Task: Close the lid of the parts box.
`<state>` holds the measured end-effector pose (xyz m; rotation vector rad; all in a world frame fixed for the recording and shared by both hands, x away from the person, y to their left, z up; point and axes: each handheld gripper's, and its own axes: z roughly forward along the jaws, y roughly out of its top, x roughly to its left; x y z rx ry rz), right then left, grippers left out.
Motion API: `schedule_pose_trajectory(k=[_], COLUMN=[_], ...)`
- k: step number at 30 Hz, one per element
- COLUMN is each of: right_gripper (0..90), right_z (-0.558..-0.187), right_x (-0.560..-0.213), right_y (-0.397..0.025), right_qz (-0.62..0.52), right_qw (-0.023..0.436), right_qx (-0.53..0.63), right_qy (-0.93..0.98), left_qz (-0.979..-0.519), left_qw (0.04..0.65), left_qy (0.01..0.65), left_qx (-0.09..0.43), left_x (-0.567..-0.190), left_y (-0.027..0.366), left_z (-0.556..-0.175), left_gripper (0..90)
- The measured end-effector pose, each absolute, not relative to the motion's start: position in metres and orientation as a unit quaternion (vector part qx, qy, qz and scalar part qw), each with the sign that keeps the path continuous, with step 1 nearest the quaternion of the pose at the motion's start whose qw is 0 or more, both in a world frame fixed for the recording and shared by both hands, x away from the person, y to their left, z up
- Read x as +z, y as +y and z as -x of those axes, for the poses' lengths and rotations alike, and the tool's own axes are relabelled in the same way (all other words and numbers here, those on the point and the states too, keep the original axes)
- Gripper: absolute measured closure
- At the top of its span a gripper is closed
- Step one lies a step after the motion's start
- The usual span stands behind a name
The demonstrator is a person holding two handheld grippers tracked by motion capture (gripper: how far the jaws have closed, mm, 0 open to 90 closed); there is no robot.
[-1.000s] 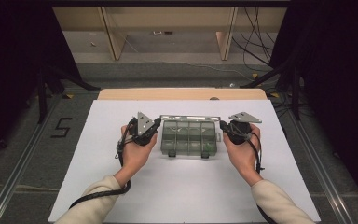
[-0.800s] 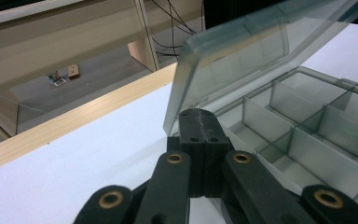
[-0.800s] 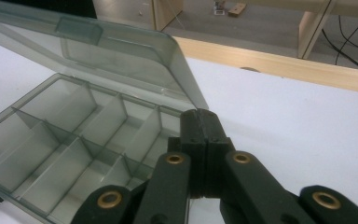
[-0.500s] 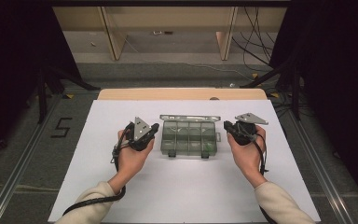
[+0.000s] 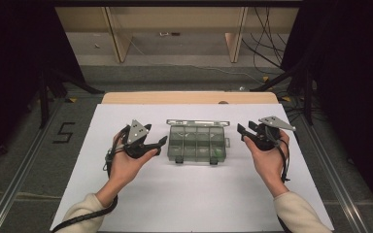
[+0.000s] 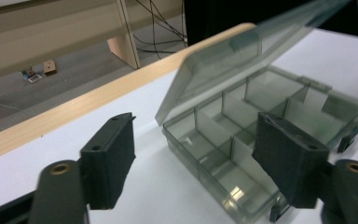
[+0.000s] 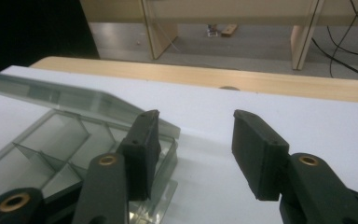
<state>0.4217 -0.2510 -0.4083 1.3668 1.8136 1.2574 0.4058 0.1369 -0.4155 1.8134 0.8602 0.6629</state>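
A clear, grey-tinted compartment box lies on the white table top, its lid standing up at the far side. Its compartments look bare in the left gripper view and in the right gripper view. My left gripper is just left of the box, open, nothing between its jaws. My right gripper hovers a little to the right of the box, open and holding nothing.
The white sheet covers a wooden table whose far edge shows beyond the box. Behind it are wooden furniture legs and loose cables on the floor. A "5" mark lies left of the table.
Both grippers have drawn away from the box sides, the left one leftward and the right one rightward. The box stays where it was with its lid up.
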Motion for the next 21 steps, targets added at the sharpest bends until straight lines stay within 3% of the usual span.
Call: schedule_pose_trajectory(k=[5,7,14,21], right_gripper=[51.9,57.6,89.4,90.0], right_z=[-0.425,-0.426,-0.434,-0.439], right_x=[-0.399,-0.395,-0.38,-0.372], right_y=[-0.25,-0.249,-0.242,-0.23], right_qz=[-0.497,-0.495,-0.481,-0.479], right_qw=[0.274,0.27,0.227,0.204], right_qx=[0.481,0.48,0.506,0.498], right_qy=[0.668,0.672,0.679,0.693], left_qz=[-0.742,-0.732,-0.73,-0.74], left_qw=[0.502,0.513,0.508,0.496], left_qy=[0.355,0.355,0.372,0.376], left_qx=[0.267,0.274,0.266,0.257], left_x=[-0.406,-0.403,-0.392,-0.378], left_y=[0.137,0.14,0.141,0.13], left_z=[-0.409,-0.409,-0.42,-0.433], left_gripper=[28.4,45.2,87.1,90.0])
